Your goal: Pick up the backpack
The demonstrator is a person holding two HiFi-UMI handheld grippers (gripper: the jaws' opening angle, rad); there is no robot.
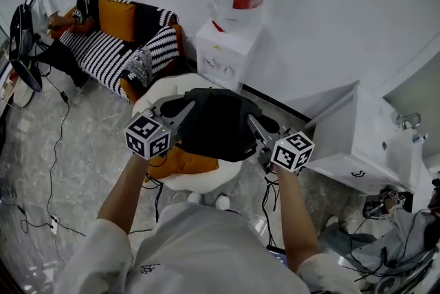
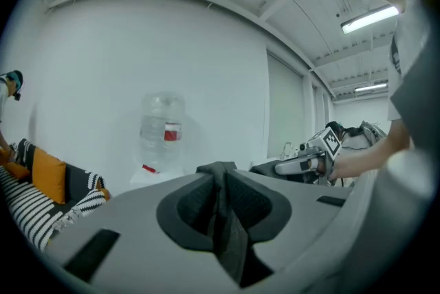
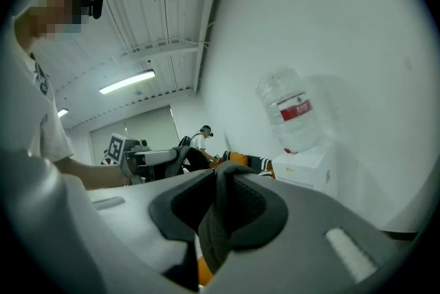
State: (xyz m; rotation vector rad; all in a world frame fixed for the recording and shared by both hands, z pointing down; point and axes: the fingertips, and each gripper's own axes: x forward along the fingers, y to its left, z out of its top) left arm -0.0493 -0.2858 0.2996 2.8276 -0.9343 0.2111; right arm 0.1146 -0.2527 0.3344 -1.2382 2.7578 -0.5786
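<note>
Backpack: a black, soft, rounded fabric mass, held clear above a white round chair with an orange cushion. It hangs between the left gripper and the right gripper. In the head view its underside is hidden and it covers most of the chair seat. Open marbled floor lies to the left; a water dispenser and a striped sofa stand behind, with a white cabinet near on the right. Left gripper view: smooth grey fingers are closed on a dark woven band of the pack, its lower end cut off. Right gripper view: grey fingers are clamped on a dark padded band, with orange showing beneath.
</note>
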